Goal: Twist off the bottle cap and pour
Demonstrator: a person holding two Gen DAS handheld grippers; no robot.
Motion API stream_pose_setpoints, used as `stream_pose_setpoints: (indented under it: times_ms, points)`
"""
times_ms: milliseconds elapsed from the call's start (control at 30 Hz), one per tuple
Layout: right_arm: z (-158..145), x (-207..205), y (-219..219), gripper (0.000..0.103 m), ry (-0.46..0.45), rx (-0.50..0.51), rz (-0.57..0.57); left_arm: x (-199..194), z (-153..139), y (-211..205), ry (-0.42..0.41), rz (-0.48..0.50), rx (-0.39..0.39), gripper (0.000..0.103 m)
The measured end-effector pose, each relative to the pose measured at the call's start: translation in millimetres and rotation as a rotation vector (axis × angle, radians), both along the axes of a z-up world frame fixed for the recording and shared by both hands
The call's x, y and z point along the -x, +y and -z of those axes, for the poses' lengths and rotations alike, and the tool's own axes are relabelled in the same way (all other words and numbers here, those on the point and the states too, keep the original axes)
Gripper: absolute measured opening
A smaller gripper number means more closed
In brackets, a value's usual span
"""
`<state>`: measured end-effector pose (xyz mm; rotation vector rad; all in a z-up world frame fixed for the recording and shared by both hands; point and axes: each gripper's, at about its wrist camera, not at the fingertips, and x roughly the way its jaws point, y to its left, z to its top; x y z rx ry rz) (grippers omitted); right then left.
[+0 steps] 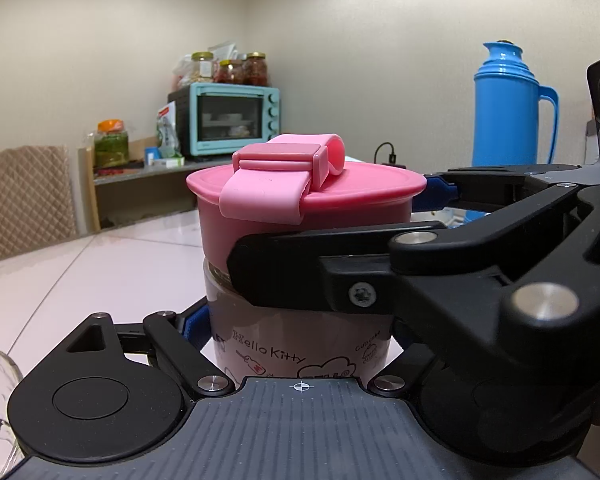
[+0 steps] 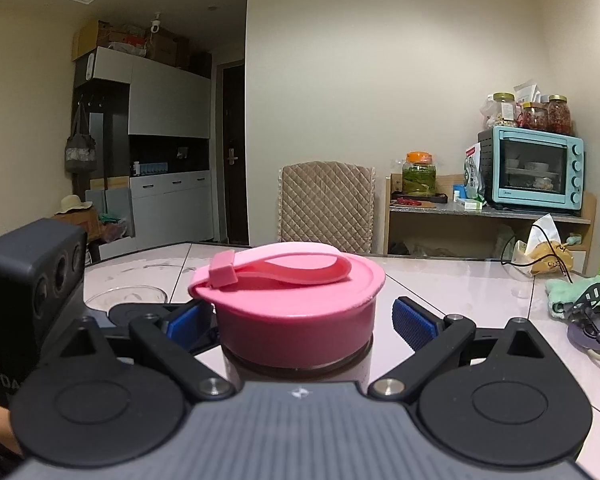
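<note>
Left gripper point(image 1: 300, 332) clamps the bottle point(image 1: 296, 344) body, upright on the table point(image 1: 100, 264). Right gripper point(image 2: 300, 316) straddles the pink cap point(image 2: 292, 312), blue pads point(image 2: 414, 322) apart from it, not gripping.

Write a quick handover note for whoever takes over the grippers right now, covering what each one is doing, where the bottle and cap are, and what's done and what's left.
Left gripper: shut on the bottle, holding its body below the cap, upright over the table.
Right gripper: open, one pad on each side of the pink cap; a gap shows beside the right pad, so no grip.
Cap: on the bottle, strap folded over its top.
Glass bowl: on the table, beyond the left gripper in the right wrist view.
Done: bottle steadied, right gripper lined up on the cap.
Left: close on the cap, unscrew, lift it off, pour.
</note>
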<state>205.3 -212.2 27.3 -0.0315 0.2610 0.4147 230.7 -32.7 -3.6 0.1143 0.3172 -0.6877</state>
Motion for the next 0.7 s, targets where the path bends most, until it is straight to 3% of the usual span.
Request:
stream_pose_setpoints:
  times_ms: [233, 333, 500, 700]
  points:
    - [-2.7, 1.4, 5.6, 0.097, -0.005, 0.001, 0.006, 0.3, -0.3, -1.0, 0.000, 0.000, 0.000, 0.090]
    - [-3.5, -0.5, 7.2, 0.085, 0.015, 0.011, -0.008, 0.5, -0.2, -1.7, 0.000, 0.000, -0.001, 0.090]
    - [-5.5, -0.9, 6.1, 0.085, 0.013, 0.027, -0.043, 0.4, -0.3, -1.7, 0.001, 0.000, 0.001, 0.090]
    - [-7.7, -18.0, -18.4, 0.085, 0.023, 0.011, -0.230, 1.4, -0.5, -1.9, 0.002, 0.000, 0.002, 0.090]
